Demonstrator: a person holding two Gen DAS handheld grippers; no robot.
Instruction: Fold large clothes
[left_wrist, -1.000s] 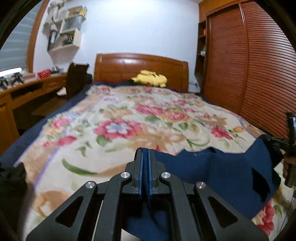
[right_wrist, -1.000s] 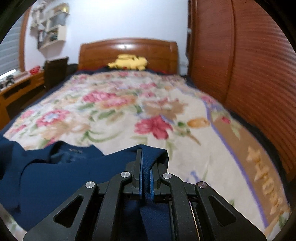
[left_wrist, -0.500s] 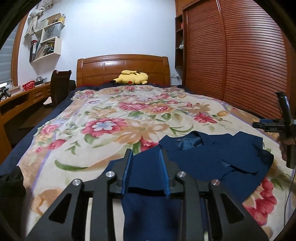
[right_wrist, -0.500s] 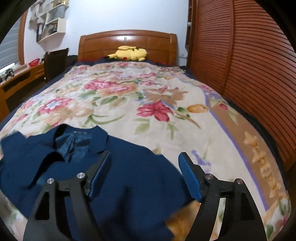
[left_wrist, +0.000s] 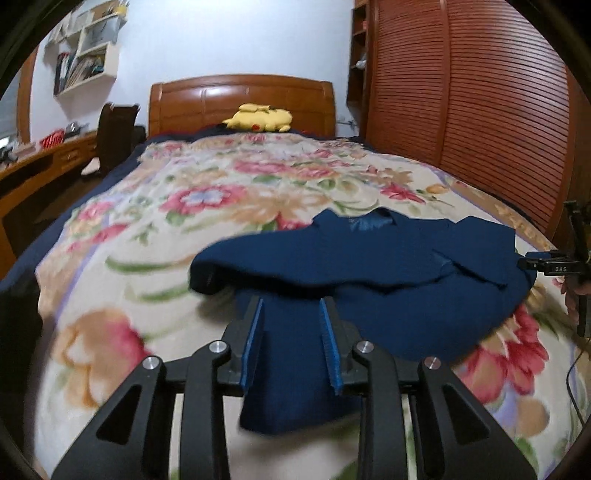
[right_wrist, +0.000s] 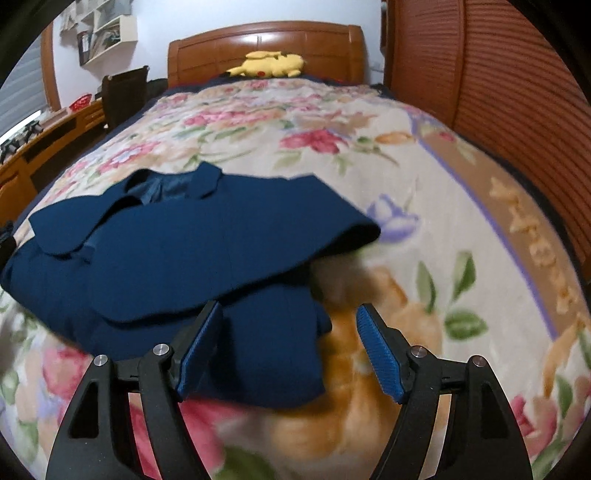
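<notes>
A navy blue jacket (left_wrist: 369, 258) lies spread on the floral blanket (left_wrist: 147, 258), collar toward the headboard. My left gripper (left_wrist: 291, 306) is open just above one sleeve, which runs between its blue pads (left_wrist: 253, 339) without being pinched. In the right wrist view the same jacket (right_wrist: 184, 240) fills the left half. The right gripper (right_wrist: 289, 310) stands wide open over the other sleeve end (right_wrist: 273, 350), and its pads are clear of the cloth. In the left wrist view, the right gripper (left_wrist: 554, 266) also shows at the right edge, beside the jacket's far side.
A yellow plush toy (left_wrist: 258, 118) rests by the wooden headboard (left_wrist: 240, 96). Slatted wardrobe doors (left_wrist: 480, 110) line the bed's right side. On the left stand a desk (left_wrist: 37, 166) and a dark chair (left_wrist: 114, 129). Bare blanket (right_wrist: 443, 221) lies right of the jacket.
Both grippers were shut on the jacket a second ago. They have opened and let it drop onto the blanket, then drawn back and lower toward the bed's near end.
</notes>
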